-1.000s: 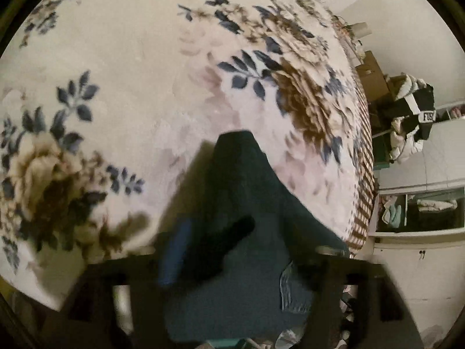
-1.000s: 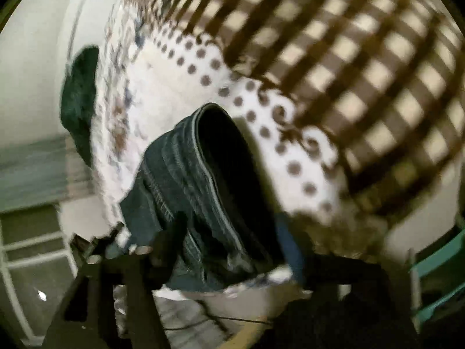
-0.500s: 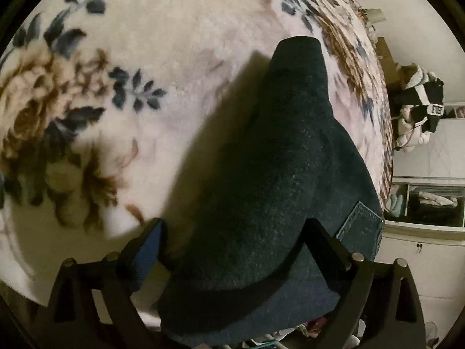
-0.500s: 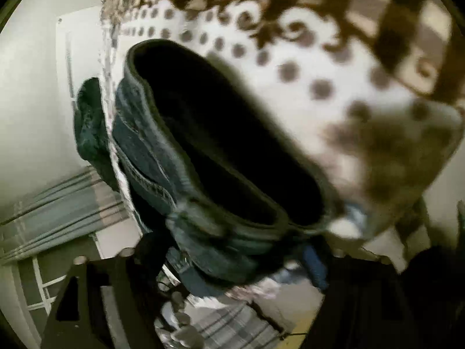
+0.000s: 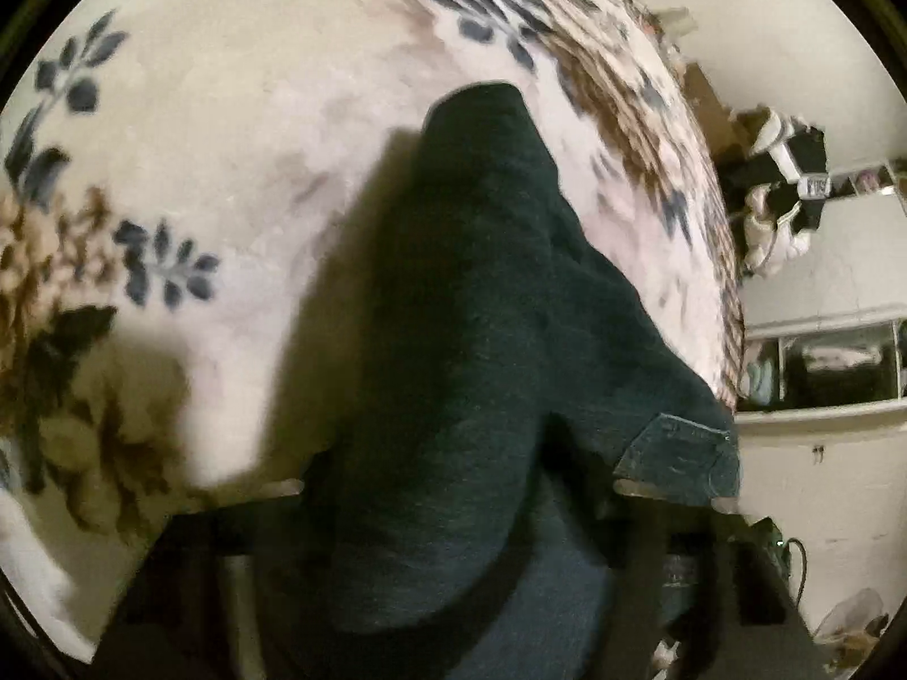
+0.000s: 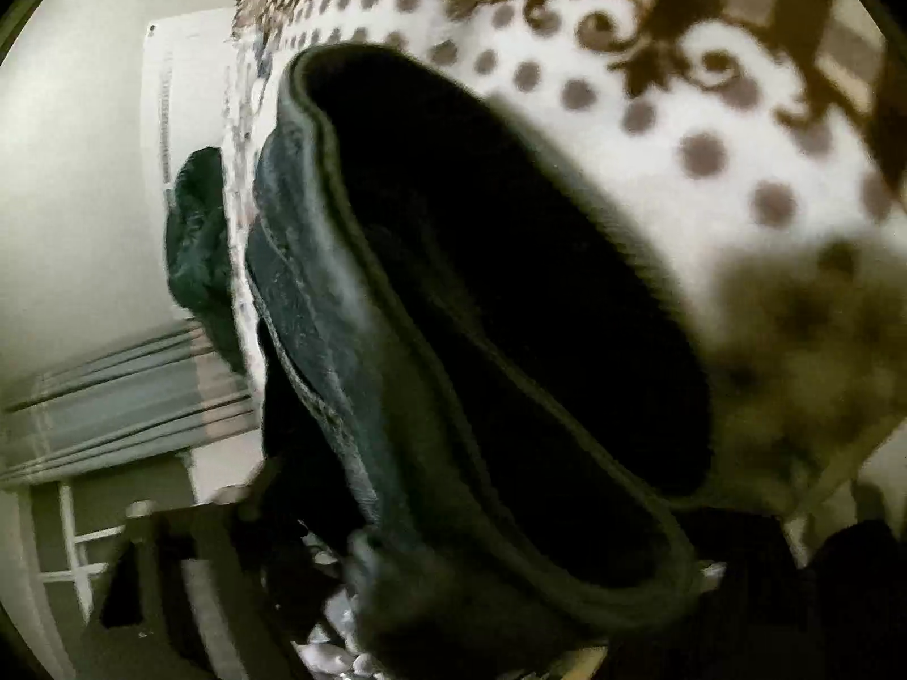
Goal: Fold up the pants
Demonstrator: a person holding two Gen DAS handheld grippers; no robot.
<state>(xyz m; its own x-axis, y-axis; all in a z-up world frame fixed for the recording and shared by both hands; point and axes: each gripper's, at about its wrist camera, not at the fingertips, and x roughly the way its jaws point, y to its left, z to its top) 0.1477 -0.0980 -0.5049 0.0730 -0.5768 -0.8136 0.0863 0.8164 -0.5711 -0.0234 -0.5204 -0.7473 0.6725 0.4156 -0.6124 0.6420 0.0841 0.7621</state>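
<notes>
The dark blue jeans (image 5: 470, 340) drape across the floral blanket (image 5: 227, 141), with the fleecy inside facing out and a denim back pocket (image 5: 680, 453) at the right. My left gripper (image 5: 459, 487) is shut on the pants fabric, which hides its fingertips. In the right wrist view the pants (image 6: 453, 340) fill the frame, the waistband opening gaping dark over the dotted blanket border (image 6: 708, 141). My right gripper (image 6: 470, 510) is shut on the waistband; its fingers are mostly hidden by cloth.
The bed edge runs down the right of the left wrist view, with a pile of clothes (image 5: 782, 198) and white cabinets (image 5: 822, 453) beyond. In the right wrist view a dark green garment (image 6: 198, 243) hangs by the wall, above a grey curtain (image 6: 113, 385).
Both grippers have moved with the pants over the blanket. The pants now fill more of both views than a second ago. The left view has pulled back slightly in the last half second.
</notes>
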